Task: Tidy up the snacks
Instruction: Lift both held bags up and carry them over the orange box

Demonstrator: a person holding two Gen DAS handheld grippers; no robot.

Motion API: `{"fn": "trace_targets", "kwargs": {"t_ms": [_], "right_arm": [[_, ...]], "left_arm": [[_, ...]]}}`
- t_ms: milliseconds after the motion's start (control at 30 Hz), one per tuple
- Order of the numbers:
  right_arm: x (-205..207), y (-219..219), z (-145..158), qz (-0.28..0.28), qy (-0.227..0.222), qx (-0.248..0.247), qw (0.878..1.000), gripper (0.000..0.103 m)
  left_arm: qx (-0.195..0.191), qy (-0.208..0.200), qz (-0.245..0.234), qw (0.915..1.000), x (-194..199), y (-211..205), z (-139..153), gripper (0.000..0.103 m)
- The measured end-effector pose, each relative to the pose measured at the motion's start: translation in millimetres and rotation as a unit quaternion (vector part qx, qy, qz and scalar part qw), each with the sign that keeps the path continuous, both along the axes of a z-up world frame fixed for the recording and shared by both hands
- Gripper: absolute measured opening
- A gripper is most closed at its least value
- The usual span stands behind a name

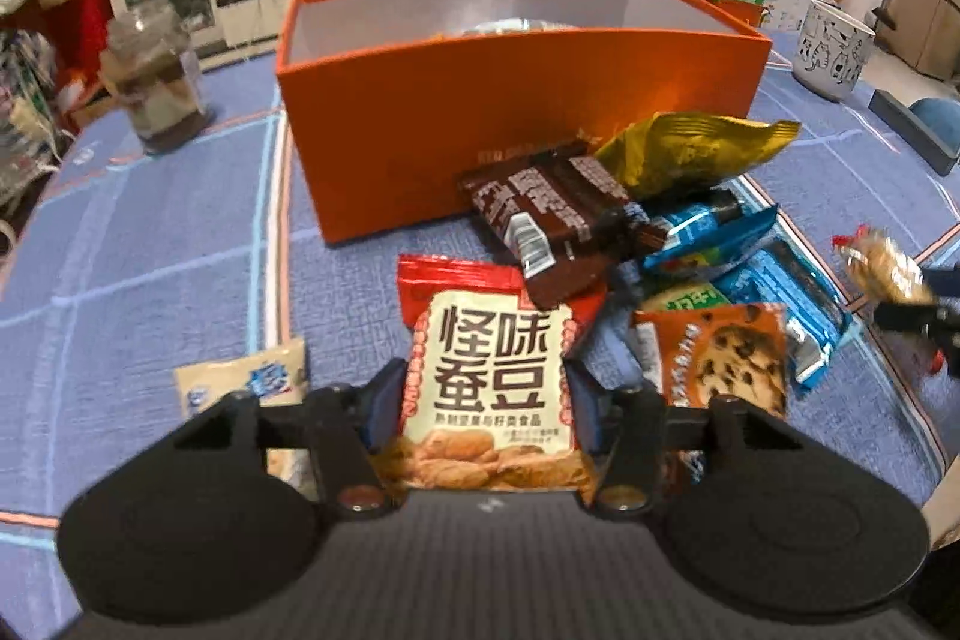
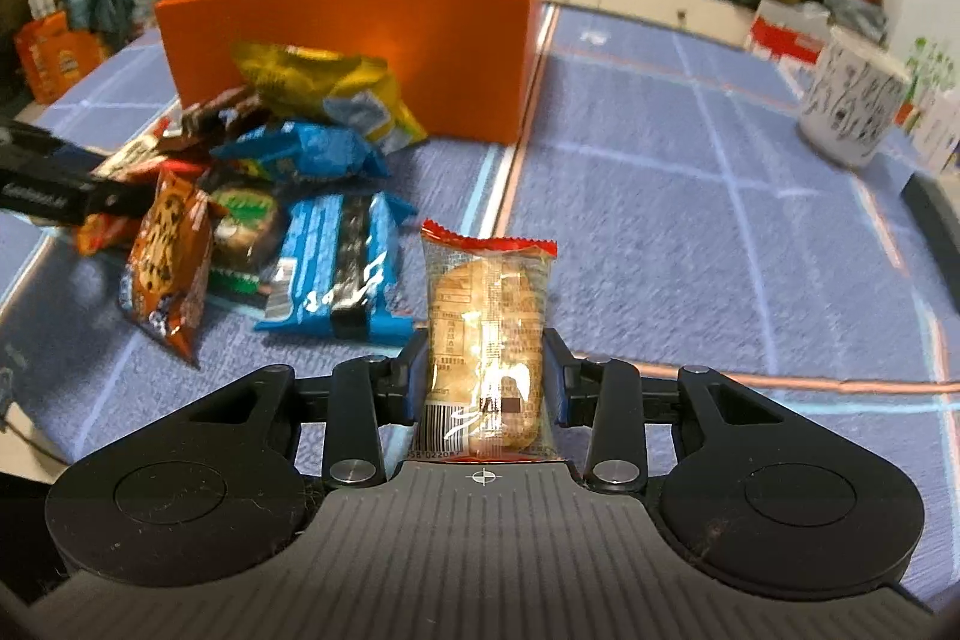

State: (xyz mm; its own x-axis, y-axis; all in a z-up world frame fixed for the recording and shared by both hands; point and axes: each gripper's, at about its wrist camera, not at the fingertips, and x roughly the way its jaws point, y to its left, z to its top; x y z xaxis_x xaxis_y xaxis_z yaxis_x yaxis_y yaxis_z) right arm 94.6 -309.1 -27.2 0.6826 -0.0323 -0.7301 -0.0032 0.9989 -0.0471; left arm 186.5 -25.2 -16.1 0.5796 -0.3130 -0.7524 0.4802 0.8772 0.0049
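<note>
My left gripper (image 1: 485,394) is shut on a red and cream bean snack packet (image 1: 489,370), held in front of the open orange box (image 1: 516,112). My right gripper (image 2: 485,376) is shut on a clear biscuit packet with red ends (image 2: 486,334), above the blue cloth; it also shows blurred in the left wrist view (image 1: 882,268). A pile of snacks lies before the box: a brown packet (image 1: 552,214), a yellow bag (image 2: 324,94), blue packets (image 2: 342,268) and a cookie packet (image 2: 171,256). Something pale lies inside the box (image 1: 510,25).
A glass jar (image 1: 153,82) stands left of the box. A small cream packet (image 1: 252,376) lies at my left. A white patterned pot (image 2: 852,100) stands at the far right. A dark bar (image 2: 936,220) lies at the right table edge. Cluttered shelves are behind.
</note>
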Motion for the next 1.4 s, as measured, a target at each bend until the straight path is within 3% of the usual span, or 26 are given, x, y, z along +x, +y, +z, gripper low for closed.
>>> {"fn": "trace_targets", "kwargs": {"t_ms": [200,433,567,767,900,1133,1400], "right_arm": [[-6,5,12,-0.002,-0.038,-0.043,0.998,0.02],[-5,3,26,-0.01,-0.057,-0.022,0.998,0.02],[-3,3,25,-0.011,-0.054,-0.012,0.998,0.02],[0,6,27,-0.011,-0.056,-0.006,0.998,0.02],[1,9,28,-0.008,-0.061,-0.008,0.998,0.02],[3,12,29,-0.004,-0.06,-0.008,0.998,0.02],[11,26,50,-0.012,-0.088,0.015,0.996,0.02]], "left_arm": [[-0.013,-0.033,0.032,0.9989,-11,8,25,0.052],[-0.033,-0.075,0.075,0.9938,-15,5,48,0.052],[-0.023,-0.098,0.071,0.9924,-20,1,57,0.052],[-0.037,-0.117,0.086,0.9887,-23,10,67,0.052],[-0.014,-0.148,0.099,0.984,-25,10,72,0.052],[0.005,-0.121,0.129,0.9842,-14,12,63,0.052],[0.014,-0.129,0.158,0.9789,-7,-1,65,0.052]]}}
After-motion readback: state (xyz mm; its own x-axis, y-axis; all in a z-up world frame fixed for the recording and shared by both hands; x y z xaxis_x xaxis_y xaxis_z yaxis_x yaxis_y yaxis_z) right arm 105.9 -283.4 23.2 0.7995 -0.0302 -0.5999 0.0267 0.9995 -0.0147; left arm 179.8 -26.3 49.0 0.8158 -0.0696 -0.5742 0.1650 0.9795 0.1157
